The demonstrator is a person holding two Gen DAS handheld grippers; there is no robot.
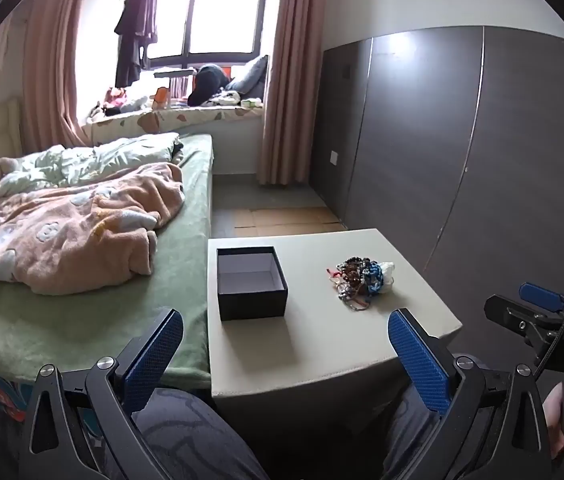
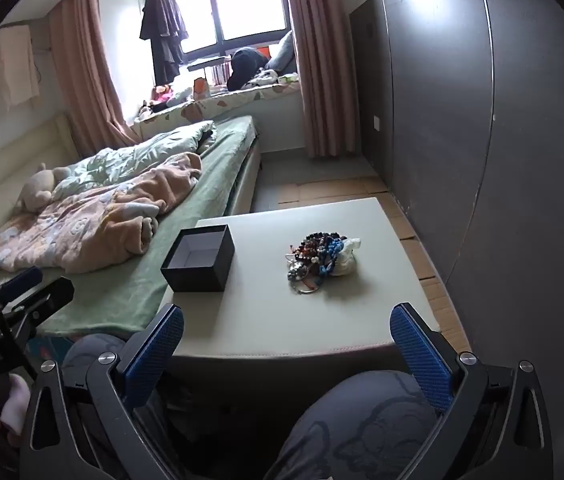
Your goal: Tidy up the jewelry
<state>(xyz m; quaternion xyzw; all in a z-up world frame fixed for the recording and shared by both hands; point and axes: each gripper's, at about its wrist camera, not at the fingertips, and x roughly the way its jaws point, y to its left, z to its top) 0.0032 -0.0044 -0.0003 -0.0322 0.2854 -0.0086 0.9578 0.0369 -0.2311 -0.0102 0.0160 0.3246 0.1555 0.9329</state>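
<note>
A pile of jewelry [image 1: 362, 280], beaded bracelets, blue cord and a white piece, lies on the pale low table [image 1: 322, 340]. An open, empty black box [image 1: 251, 282] stands on the table's left side. My left gripper [image 1: 286, 332] is open and empty, held before the table's near edge. My right gripper [image 2: 287, 330] is open and empty too, near the front edge; the pile [image 2: 320, 260] and box [image 2: 200, 258] lie beyond it. The right gripper also shows at the right edge of the left wrist view [image 1: 538, 312], and the left gripper at the left edge of the right wrist view [image 2: 22, 292].
A bed [image 1: 82, 280] with a green sheet and rumpled blankets abuts the table's left side. Dark wardrobe doors [image 1: 462, 140] run along the right. The person's knees [image 2: 362, 420] are below the grippers. A floor strip lies behind the table.
</note>
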